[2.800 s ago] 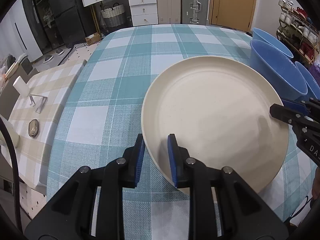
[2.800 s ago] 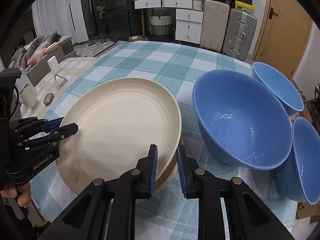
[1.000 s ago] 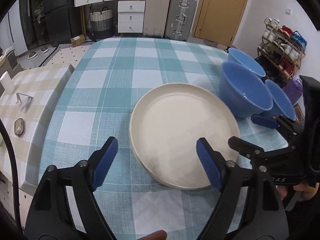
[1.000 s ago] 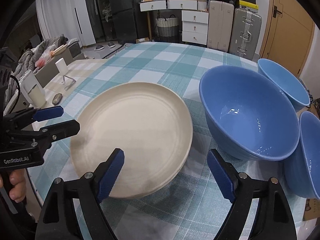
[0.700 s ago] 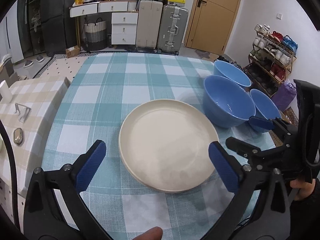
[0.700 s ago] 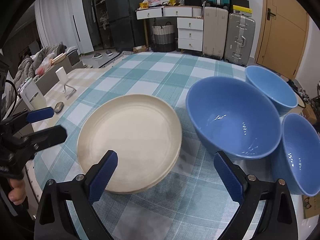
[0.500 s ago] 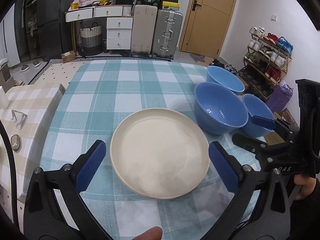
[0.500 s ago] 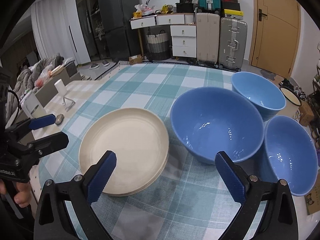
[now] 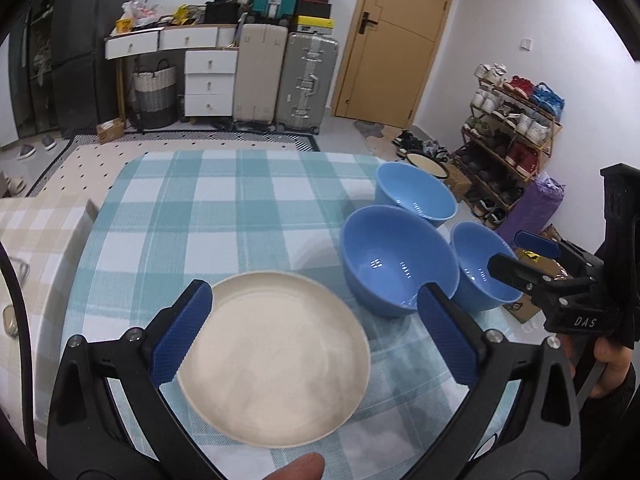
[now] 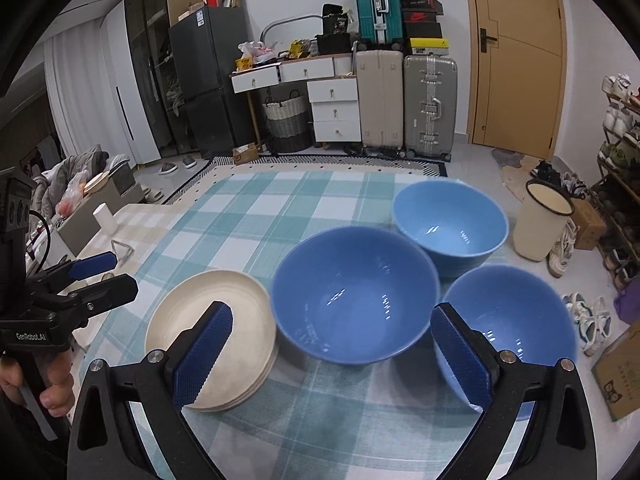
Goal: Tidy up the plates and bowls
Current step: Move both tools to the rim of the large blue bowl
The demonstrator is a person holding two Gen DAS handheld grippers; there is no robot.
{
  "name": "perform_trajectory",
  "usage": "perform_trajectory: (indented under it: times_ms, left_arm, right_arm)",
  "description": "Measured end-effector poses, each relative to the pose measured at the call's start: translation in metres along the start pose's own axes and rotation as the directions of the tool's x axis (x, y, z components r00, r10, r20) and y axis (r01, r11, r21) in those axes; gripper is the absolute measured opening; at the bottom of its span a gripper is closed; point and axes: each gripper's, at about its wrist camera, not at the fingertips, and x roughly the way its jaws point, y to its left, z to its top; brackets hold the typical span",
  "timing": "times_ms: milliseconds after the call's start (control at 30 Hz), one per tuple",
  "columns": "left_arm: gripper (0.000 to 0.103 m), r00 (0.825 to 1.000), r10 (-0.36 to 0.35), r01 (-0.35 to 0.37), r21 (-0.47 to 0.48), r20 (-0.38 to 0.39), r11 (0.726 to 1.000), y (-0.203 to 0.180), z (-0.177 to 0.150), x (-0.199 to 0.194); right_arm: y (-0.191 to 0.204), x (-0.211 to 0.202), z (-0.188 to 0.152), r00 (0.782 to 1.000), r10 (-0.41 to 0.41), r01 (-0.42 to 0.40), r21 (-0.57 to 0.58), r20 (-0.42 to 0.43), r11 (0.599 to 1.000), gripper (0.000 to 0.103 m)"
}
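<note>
With both my left tool (image 9: 312,330) and right tool (image 10: 332,354) wide open and empty, I judge the large blue bowl (image 10: 354,294) rigid, glossy and slippery, best pinched across its rim.

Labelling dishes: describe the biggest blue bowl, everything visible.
The biggest blue bowl is deep, round, glossy mid-blue, plastic or glazed ceramic by its look, with light glints inside. It stands upright and empty on the checked tablecloth, between the cream plate stack and two smaller blue bowls. No fingers touch it.
</note>
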Motion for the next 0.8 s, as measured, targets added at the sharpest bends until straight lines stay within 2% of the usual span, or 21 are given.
perform_trajectory:
  times_ms: [233,467,800]
  left_arm:
    - [0.102,1.0,-0.028,0.028,0.019,0.012,0.999,-0.023,0.033,0.015]
    - [0.102,1.0,-0.015,0.014,0.047,0.018,0.999,-0.044,0.062,0.039]
    - [0.102,0.999,-0.009,0.007,0.062,0.03,0.998,-0.06,0.093,0.083]
  right_arm:
    - [-0.038,-0.019,0.023,0.999,-0.047,0.046,0.045,0.023,0.998,0.101]
    - [-0.07,-0.03,0.044,0.996,-0.072,0.069,0.081,0.045,0.994,0.101]
    - [-0.111,-0.008,0.063,0.995,-0.102,0.099,0.134,0.015,0.986,0.101]
